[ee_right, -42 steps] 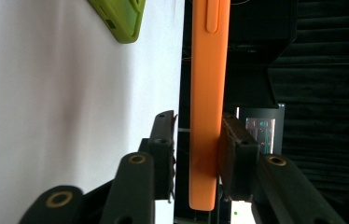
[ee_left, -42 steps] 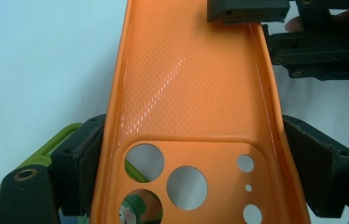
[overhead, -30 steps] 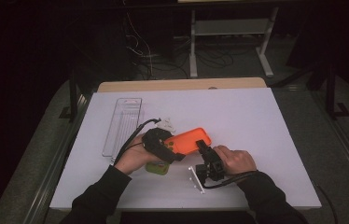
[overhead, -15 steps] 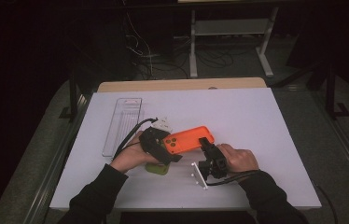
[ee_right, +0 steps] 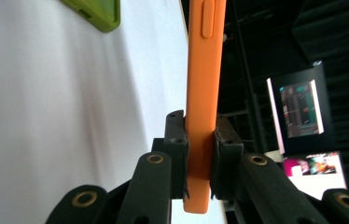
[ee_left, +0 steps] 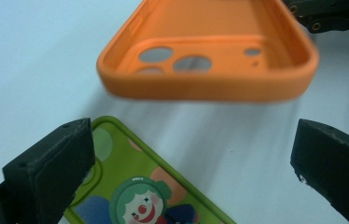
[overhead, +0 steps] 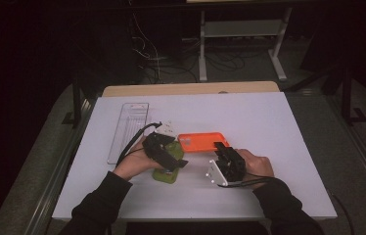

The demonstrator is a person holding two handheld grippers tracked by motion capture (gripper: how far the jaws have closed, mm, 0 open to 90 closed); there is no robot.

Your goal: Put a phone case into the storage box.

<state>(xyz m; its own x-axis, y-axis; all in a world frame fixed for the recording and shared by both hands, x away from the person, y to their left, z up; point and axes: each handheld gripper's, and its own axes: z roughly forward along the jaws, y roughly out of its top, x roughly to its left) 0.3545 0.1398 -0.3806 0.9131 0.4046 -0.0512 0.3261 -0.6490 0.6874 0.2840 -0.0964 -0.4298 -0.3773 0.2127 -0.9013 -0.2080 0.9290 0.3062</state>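
Jaws on my right gripper are clamped on the orange case, holding it off the surface. My left gripper just opened wide, nothing gripped; green case lies flat under it.

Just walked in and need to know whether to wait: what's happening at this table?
A person works two hand-held grippers over a white table. The right gripper is clamped on the edge of an orange phone case and holds it up off the table. The left gripper has just opened its jaws wide; nothing is between them, and it hovers over a green phone case with a clown print lying on the table. A clear plastic tray sits off to the left.
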